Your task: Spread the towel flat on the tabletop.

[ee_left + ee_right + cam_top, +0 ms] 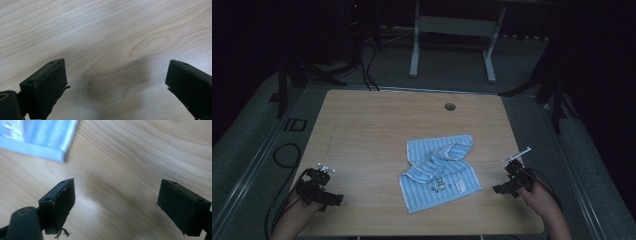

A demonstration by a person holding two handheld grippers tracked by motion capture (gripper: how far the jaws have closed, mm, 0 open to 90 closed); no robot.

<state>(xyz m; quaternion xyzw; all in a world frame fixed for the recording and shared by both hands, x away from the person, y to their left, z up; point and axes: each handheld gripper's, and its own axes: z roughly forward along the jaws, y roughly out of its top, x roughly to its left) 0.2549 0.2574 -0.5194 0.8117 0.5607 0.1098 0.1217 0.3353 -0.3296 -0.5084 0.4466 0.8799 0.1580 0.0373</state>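
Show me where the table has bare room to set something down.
The table is bare along its far half, between the round hole and the striped towel, and on its left, between the towel and the left claw. It is tighter between the towel and the right claw.

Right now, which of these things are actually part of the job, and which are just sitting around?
Part of the job:
blue striped towel, crumpled on the table
left gripper, open
right gripper, open

Just around:
white desk frame on the floor behind
black cables
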